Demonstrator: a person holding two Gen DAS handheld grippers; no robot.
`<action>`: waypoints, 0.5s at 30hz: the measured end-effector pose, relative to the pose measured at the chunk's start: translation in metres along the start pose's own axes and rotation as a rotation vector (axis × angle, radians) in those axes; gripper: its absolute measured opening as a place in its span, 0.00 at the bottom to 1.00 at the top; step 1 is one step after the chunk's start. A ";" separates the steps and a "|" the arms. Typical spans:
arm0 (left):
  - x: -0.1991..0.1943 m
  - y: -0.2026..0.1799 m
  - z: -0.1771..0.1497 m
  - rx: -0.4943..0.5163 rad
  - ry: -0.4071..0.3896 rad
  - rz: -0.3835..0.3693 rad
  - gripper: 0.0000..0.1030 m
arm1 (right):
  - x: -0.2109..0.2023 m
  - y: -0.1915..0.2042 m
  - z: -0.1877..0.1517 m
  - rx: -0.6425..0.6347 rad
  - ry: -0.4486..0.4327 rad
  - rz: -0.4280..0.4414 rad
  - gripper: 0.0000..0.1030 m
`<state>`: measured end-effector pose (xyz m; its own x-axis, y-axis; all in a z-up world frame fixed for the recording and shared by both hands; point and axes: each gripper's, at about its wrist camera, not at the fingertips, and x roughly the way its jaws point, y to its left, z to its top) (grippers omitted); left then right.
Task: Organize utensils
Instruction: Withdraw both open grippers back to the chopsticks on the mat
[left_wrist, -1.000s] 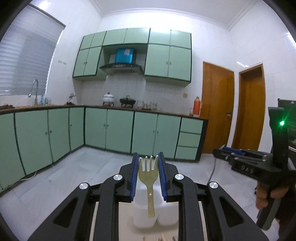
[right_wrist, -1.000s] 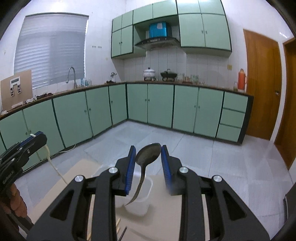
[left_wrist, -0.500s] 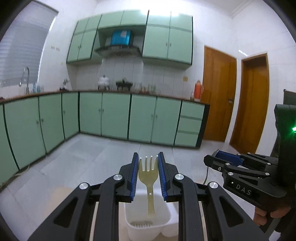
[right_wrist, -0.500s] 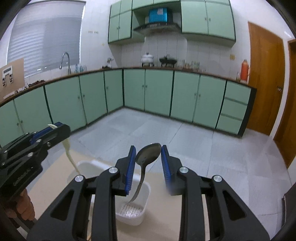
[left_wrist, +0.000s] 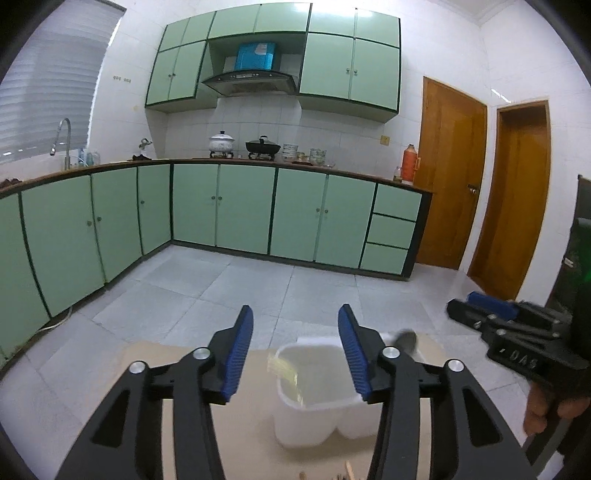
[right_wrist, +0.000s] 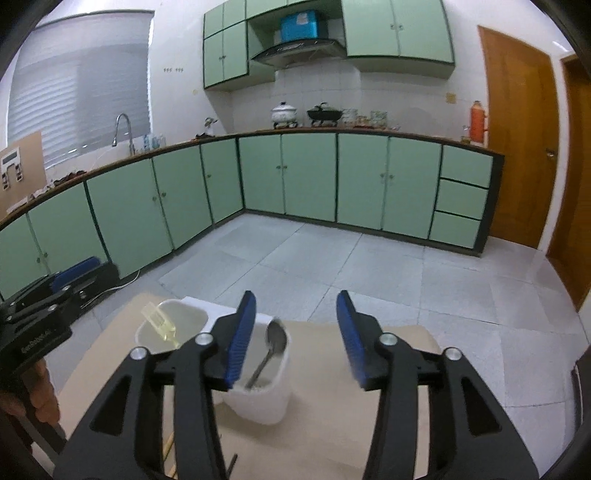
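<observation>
Your left gripper (left_wrist: 295, 347) and right gripper (right_wrist: 295, 332) have both just been opening; their ribbed blue pads stand apart with nothing between them. At six o'clock below them, the translucent yellow plastic fork (right_wrist: 159, 322) leans in the left cup of the white two-cup holder (right_wrist: 269, 406) and the shiny metal spoon (right_wrist: 271, 349) in the right, on the tan tabletop (right_wrist: 332, 424). Both grippers tilt downward. Green cabinets (left_wrist: 240, 210) at twelve o'clock.

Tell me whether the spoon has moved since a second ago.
Yes. The spoon left the right claw, whose jaws just opened, and dropped into the white holder.
</observation>
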<state>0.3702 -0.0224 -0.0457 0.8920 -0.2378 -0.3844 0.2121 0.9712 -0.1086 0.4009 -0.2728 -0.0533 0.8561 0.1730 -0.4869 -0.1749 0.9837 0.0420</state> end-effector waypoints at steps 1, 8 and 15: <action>-0.012 -0.001 -0.006 0.004 0.003 -0.003 0.49 | -0.010 -0.001 -0.006 0.007 -0.007 -0.007 0.48; -0.072 -0.008 -0.054 0.011 0.073 0.010 0.58 | -0.075 0.006 -0.080 0.073 0.007 -0.042 0.54; -0.115 -0.015 -0.125 0.050 0.189 0.057 0.60 | -0.120 0.032 -0.171 0.117 0.121 -0.062 0.54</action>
<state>0.2142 -0.0120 -0.1148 0.8131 -0.1766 -0.5547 0.1873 0.9816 -0.0379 0.2095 -0.2708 -0.1425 0.7977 0.1112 -0.5927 -0.0592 0.9925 0.1066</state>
